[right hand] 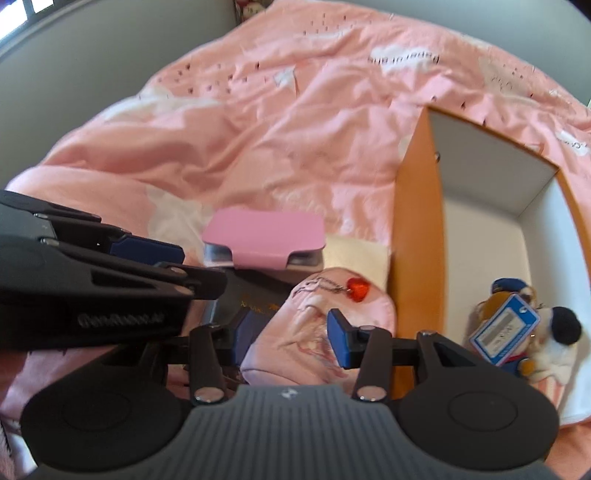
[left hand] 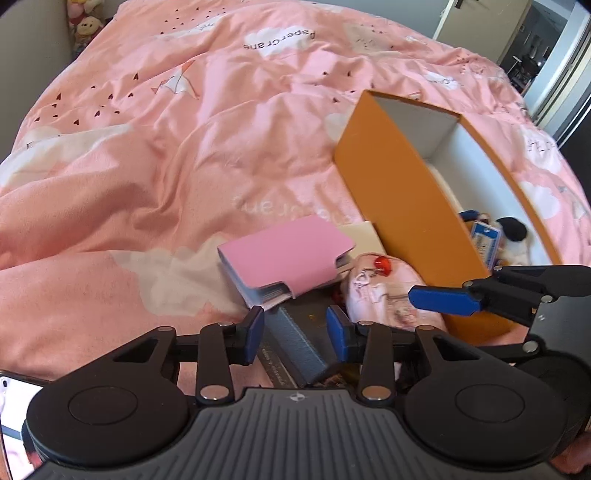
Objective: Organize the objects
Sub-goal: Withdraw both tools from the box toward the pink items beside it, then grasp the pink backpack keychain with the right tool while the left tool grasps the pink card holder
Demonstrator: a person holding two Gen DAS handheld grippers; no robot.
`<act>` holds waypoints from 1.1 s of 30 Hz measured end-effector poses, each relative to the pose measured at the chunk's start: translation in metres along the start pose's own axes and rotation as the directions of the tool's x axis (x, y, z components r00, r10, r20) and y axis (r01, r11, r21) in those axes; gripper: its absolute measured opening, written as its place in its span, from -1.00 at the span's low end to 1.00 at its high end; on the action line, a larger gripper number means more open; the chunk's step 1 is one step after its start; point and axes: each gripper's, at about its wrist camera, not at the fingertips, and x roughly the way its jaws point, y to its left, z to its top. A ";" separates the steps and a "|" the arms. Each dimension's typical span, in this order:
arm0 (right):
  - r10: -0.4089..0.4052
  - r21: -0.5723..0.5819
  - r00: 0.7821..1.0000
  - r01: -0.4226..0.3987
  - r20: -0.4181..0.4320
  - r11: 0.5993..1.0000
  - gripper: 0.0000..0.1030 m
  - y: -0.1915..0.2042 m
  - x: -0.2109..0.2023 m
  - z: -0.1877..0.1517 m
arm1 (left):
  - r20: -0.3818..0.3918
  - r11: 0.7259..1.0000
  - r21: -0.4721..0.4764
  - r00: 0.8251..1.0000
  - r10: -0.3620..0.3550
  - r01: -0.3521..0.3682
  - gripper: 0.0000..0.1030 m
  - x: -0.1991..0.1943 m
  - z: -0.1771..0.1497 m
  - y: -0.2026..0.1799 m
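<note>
An orange box (left hand: pixel 399 192) with a white inside lies on the pink bed; it also shows in the right wrist view (right hand: pixel 417 206). Inside it are a plush toy (right hand: pixel 554 332) and a blue tagged keychain (right hand: pixel 502 328). Beside the box lie a pink card case (left hand: pixel 291 251) (right hand: pixel 264 236), a pink pouch (left hand: pixel 384 291) (right hand: pixel 314 332) with a red heart charm (right hand: pixel 357 287), and a dark book (left hand: pixel 295 347). My left gripper (left hand: pixel 295 332) is open, its fingers either side of the book's blue spine. My right gripper (right hand: pixel 284 339) is open around the pouch.
The pink quilt (left hand: pixel 184 147) is rumpled and spreads far to the left and back. Plush toys (left hand: pixel 86 26) sit at the far left corner. A cream card (left hand: pixel 360 232) lies under the card case. A doorway (left hand: pixel 546 55) is at the far right.
</note>
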 end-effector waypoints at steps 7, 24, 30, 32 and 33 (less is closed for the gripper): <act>-0.069 -0.004 0.995 0.069 -0.075 0.998 0.12 0.009 0.030 0.003 | 0.035 0.999 0.031 0.999 0.033 -0.034 -0.14 0.007 -0.001 0.000; -0.072 -0.025 0.997 0.072 -0.034 0.997 -0.59 -0.010 0.001 0.002 | 0.055 0.988 0.152 0.998 -0.011 0.003 -0.11 -0.001 0.001 0.002; 0.053 0.111 0.996 -0.061 0.068 0.992 -0.59 -0.047 -0.027 0.013 | 0.034 0.944 0.328 0.999 0.007 -0.018 -0.07 -0.004 0.014 -0.005; 0.096 0.170 0.991 -0.111 0.093 0.979 -0.59 -0.061 -0.032 0.015 | 0.024 0.918 0.396 1.000 0.016 -0.024 0.02 -0.001 0.017 -0.013; 0.107 0.190 0.989 -0.125 0.103 0.974 -0.59 -0.066 -0.033 0.016 | 0.023 0.902 0.432 0.999 0.024 -0.031 0.04 0.002 0.018 -0.019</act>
